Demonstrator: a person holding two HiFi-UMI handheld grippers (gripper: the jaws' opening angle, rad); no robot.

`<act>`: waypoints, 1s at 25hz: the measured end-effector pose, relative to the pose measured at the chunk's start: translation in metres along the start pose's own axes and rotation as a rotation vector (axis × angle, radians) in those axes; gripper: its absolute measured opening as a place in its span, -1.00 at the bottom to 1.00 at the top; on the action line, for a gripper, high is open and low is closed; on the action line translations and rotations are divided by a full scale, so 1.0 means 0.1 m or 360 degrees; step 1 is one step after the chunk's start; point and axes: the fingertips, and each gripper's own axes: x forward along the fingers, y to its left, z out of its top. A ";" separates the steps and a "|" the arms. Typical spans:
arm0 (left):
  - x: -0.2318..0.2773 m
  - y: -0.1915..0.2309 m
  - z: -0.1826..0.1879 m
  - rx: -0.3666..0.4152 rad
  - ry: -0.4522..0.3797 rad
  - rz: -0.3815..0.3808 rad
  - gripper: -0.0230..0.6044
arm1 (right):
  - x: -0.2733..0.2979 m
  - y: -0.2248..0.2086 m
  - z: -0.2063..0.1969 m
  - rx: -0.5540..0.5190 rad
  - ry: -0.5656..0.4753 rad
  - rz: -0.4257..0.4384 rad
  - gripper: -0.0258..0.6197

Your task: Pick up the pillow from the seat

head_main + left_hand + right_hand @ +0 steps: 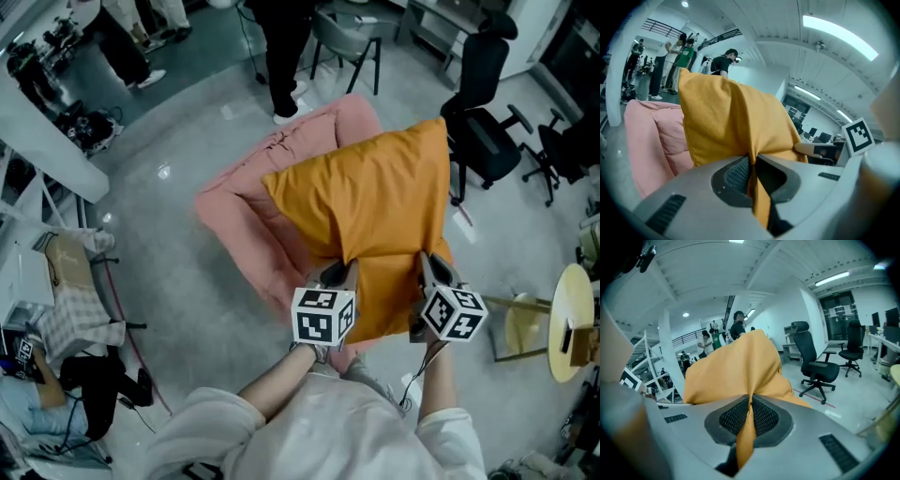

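Note:
A mustard-yellow pillow (375, 216) hangs lifted above the pink padded seat (253, 225). My left gripper (339, 273) is shut on the pillow's near edge, left of the middle. My right gripper (427, 265) is shut on the same edge further right. In the left gripper view the yellow pillow (726, 117) rises from my left gripper (751, 172), a fold of fabric pinched between the ribbed pads, with the pink seat (651, 140) behind on the left. In the right gripper view the pillow (736, 366) bunches into my right gripper (750, 416), cloth squeezed tight between the pads.
A black office chair (483, 122) stands at the right, with a second black chair (562, 150) beyond it. A grey chair (352, 42) and a standing person (281, 47) are behind the seat. A round yellow side table (567, 323) is near right. Clutter and cables (66, 309) lie at left.

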 end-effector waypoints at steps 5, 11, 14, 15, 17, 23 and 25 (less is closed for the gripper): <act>-0.06 -0.45 -0.09 0.0123 0.0074 -0.0251 -0.83 | -0.64 -0.19 -0.12 0.0108 -0.0088 -0.0261 -0.80; -0.21 -0.96 -0.50 0.0284 0.0211 -0.0511 -0.84 | -1.44 -0.37 -0.59 0.0287 -0.0185 -0.0541 -0.80; -0.32 -1.22 -0.71 0.0355 0.0284 -0.0623 -0.84 | -1.82 -0.42 -0.86 0.0367 -0.0197 -0.0663 -0.80; -0.34 -1.32 -0.77 0.0380 0.0308 -0.0654 -0.84 | -1.95 -0.45 -0.93 0.0395 -0.0204 -0.0697 -0.80; -0.37 -1.53 -0.89 0.0428 0.0353 -0.0706 -0.83 | -2.19 -0.52 -1.03 0.0446 -0.0228 -0.0752 -0.80; -0.41 -2.07 -1.23 0.0520 0.0428 -0.0778 -0.84 | -2.74 -0.84 -1.32 0.0570 -0.0270 -0.0834 -0.80; -0.46 -2.18 -1.36 0.0540 0.0449 -0.0784 -0.83 | -2.88 -0.90 -1.40 0.0588 -0.0281 -0.0837 -0.80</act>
